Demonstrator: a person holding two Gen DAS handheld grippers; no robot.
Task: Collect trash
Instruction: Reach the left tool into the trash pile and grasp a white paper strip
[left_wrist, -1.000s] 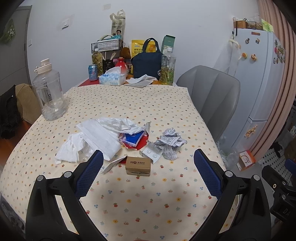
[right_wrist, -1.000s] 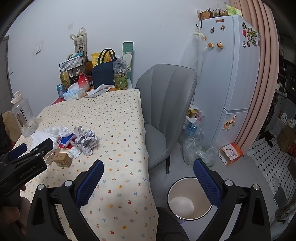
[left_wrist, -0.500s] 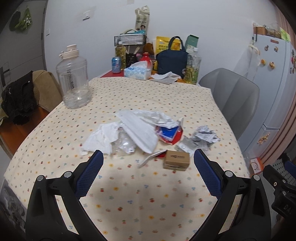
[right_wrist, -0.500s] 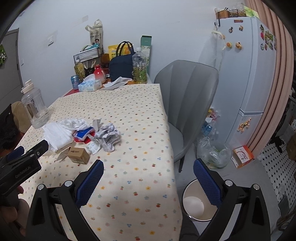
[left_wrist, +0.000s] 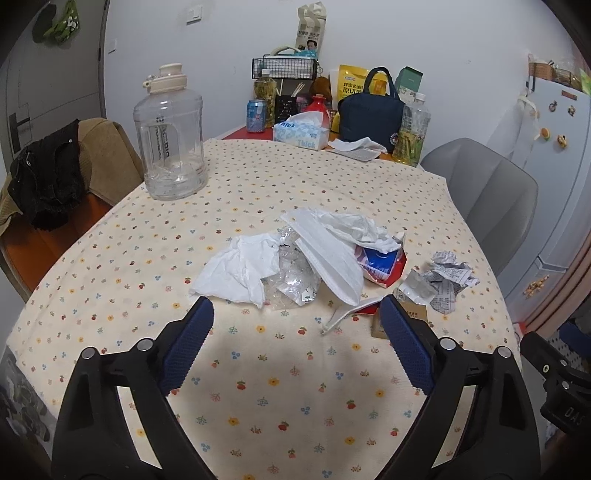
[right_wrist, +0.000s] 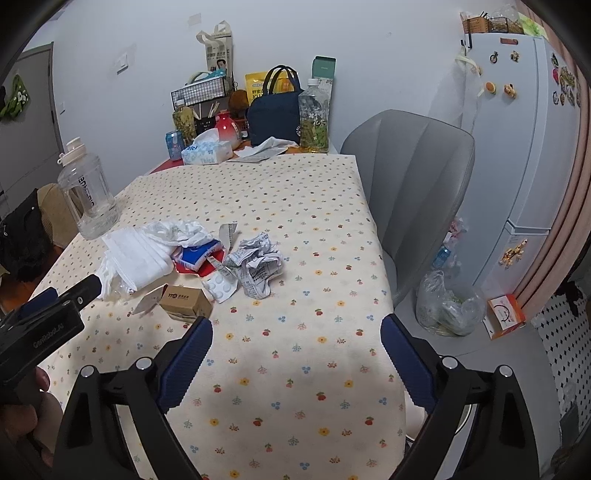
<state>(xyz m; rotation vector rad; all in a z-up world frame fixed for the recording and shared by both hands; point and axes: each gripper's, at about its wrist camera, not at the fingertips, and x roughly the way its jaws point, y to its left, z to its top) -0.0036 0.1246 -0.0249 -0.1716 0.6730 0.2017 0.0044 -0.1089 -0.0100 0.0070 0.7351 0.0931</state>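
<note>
A heap of trash lies mid-table on the flowered cloth (left_wrist: 295, 387): white tissue (left_wrist: 236, 273), clear plastic wrap (left_wrist: 291, 280), a face mask (left_wrist: 328, 258), a red and blue wrapper (left_wrist: 384, 264), a blister pack (right_wrist: 221, 288), a crumpled receipt (right_wrist: 258, 266) and a small brown box (right_wrist: 184, 301). My left gripper (left_wrist: 297, 308) hovers just short of the tissue, its jaws wide and closing, with nothing pressed between them. My right gripper (right_wrist: 295, 326) hangs over bare cloth to the right of the box, jaws wide and also closing, with nothing between them.
A big clear water jug (left_wrist: 168, 136) stands at the left. A tissue box (left_wrist: 301, 131), a navy bag (left_wrist: 369, 114) and bottles crowd the far end. A grey chair (right_wrist: 410, 184), a fridge (right_wrist: 524, 147) and a plastic bag on the floor (right_wrist: 448, 304) are to the right.
Both grippers have come lower and closer to the trash heap, which now looks larger. Their jaws have narrowed a little. The white bin on the floor has slipped behind the right gripper's finger.
</note>
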